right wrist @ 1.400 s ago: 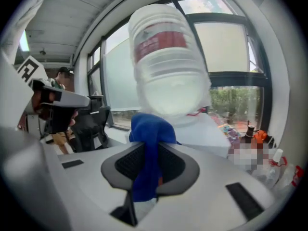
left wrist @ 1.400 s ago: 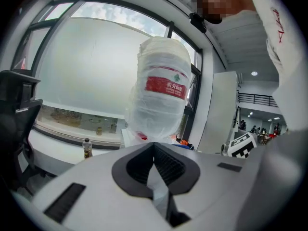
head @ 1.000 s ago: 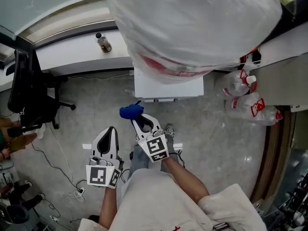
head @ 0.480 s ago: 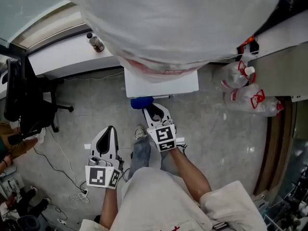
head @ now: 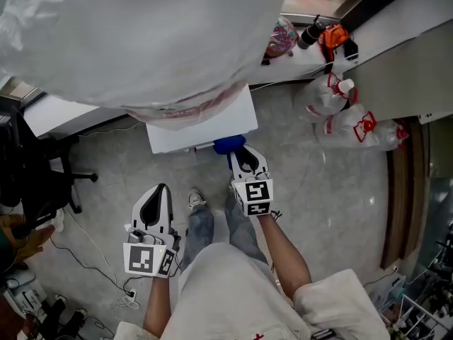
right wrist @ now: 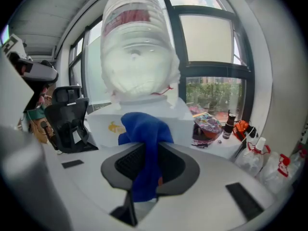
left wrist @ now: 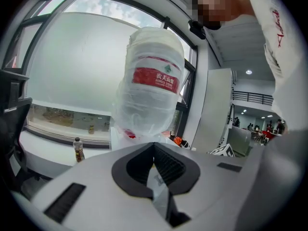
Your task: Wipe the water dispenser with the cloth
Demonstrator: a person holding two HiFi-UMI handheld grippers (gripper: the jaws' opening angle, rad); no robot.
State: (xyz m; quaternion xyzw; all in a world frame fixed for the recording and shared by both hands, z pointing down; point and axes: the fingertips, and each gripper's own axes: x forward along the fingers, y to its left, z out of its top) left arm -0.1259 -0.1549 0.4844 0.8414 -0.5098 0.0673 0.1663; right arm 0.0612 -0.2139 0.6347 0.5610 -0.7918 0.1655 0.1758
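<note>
While the person stands facing it, the water dispenser (head: 209, 122) fills the top of the head view, a white cabinet carrying a large inverted bottle (head: 127, 34) wrapped in clear plastic with a red label band. A white desk (head: 60, 112) runs along the window to its left, with a black office chair (head: 32, 176) on the grey floor (head: 318, 190) beside it. Several clear plastic spray bottles (head: 347, 126) lie on the floor to the right. The right hand-held gripper (head: 241, 156) is extended toward the cabinet's near edge, jaws pinching the blue cloth (head: 228, 145), which bunches above the jaws and hangs down between them; contact between cloth and cabinet cannot be confirmed. The left hand-held gripper (head: 158, 193) is held low beside the person's legs, well apart from the dispenser, jaws pressed together with nothing between them. A small drink bottle (left wrist: 78, 149) stands on the desk.
</note>
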